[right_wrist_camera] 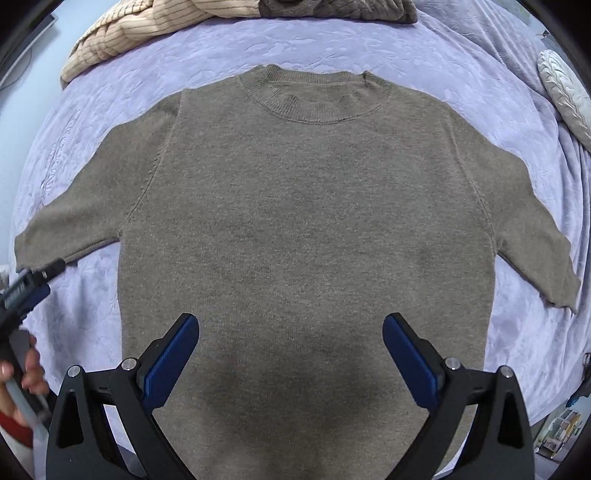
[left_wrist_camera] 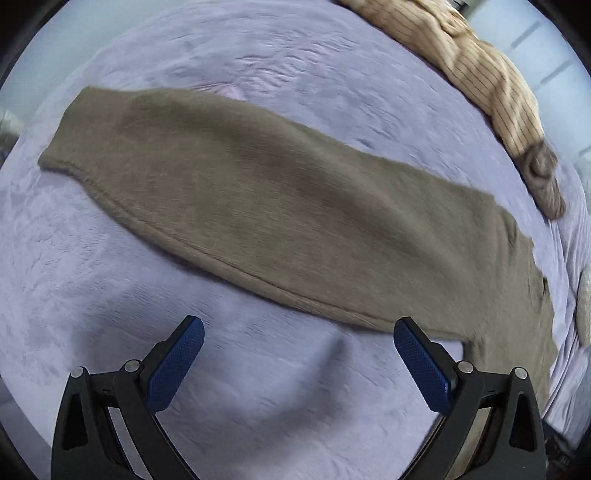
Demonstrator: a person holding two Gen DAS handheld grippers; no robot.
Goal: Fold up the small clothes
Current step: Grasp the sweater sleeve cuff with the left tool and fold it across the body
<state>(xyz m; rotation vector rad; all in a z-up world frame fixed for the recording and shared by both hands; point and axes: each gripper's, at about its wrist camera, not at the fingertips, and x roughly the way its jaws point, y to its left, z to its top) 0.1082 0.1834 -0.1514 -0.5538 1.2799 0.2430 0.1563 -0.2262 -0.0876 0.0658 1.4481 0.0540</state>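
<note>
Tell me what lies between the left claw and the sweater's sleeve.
Only bare lilac blanket; the left claw hovers open, short of the sleeve, as its own wrist view shows.

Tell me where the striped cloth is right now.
The striped cloth lies bunched at the bed's far edge, beyond the sweater's left shoulder in the right wrist view, beside a brown garment.

A lavender bed cover (right_wrist_camera: 461, 74) carries a taupe sweater (right_wrist_camera: 306, 221) spread flat (neck away) — striped beige garment (right_wrist_camera: 122, 33) heaped beyond.
</note>
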